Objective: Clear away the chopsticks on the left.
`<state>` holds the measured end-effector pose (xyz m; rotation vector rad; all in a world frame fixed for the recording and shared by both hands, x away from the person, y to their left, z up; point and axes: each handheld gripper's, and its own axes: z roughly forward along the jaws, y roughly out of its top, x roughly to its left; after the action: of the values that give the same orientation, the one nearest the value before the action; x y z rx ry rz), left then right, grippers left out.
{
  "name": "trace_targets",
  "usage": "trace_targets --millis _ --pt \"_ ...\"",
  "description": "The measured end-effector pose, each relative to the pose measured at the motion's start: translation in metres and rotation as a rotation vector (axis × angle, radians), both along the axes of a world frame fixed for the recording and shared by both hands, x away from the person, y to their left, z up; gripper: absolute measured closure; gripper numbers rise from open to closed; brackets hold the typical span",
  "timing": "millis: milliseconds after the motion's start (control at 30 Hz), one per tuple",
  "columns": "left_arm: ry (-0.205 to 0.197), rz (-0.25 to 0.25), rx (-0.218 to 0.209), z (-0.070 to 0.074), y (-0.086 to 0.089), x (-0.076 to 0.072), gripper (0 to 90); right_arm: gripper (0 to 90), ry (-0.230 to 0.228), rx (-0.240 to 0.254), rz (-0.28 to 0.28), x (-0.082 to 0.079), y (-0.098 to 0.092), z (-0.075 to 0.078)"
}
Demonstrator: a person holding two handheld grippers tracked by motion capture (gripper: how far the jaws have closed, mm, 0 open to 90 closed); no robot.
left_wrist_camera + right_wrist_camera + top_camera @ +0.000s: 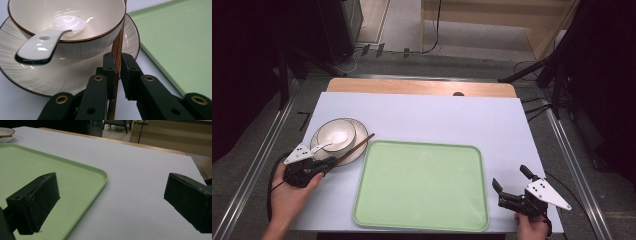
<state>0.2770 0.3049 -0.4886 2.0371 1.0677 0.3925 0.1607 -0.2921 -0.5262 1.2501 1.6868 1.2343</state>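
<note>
Wooden chopsticks (117, 50) between left tongs (118, 72)

- Left gripper (328, 165): black body, grey three-cornered plate with dark dots, black cable, brass-coloured rivets on linkage.
- Right gripper (511, 181): black, blocky jaw pads, matching dotted grey plate.

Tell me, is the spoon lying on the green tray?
No, the spoon rests in the bowl on the plate, beside the tray.

The left gripper (330, 165), held low in the left hand (292, 192), has its jaws nearly closed, while the right gripper (510, 181) gapes wide.
</note>
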Motion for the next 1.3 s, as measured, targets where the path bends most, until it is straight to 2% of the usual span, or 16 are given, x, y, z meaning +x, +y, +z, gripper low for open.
trace_targets --millis 300,767,867,967,1133,1300 --pt "0.007 0.003 0.005 0.000 -0.005 0.000 80.2 0.1 0.000 -0.006 0.003 0.000 0.000 0.000" --pt "0.028 -0.018 0.049 -0.007 -0.019 0.002 79.0 0.1 0.005 -0.001 0.003 0.000 0.000 -0.001" --pt "0.022 -0.020 0.057 -0.007 -0.021 0.001 80.3 0.1 0.003 -0.006 0.006 0.001 0.000 -0.001" --pt "0.019 -0.025 0.060 -0.004 -0.021 0.001 85.1 0.1 0.006 -0.001 0.002 0.001 0.000 -0.001" --pt "0.018 -0.031 0.063 -0.003 -0.020 0.000 85.7 0.1 0.002 -0.003 -0.001 0.000 -0.001 0.000" --pt "-0.004 -0.037 0.054 0.001 -0.019 -0.003 85.9 0.1 0.001 -0.001 -0.002 0.000 -0.001 0.000"
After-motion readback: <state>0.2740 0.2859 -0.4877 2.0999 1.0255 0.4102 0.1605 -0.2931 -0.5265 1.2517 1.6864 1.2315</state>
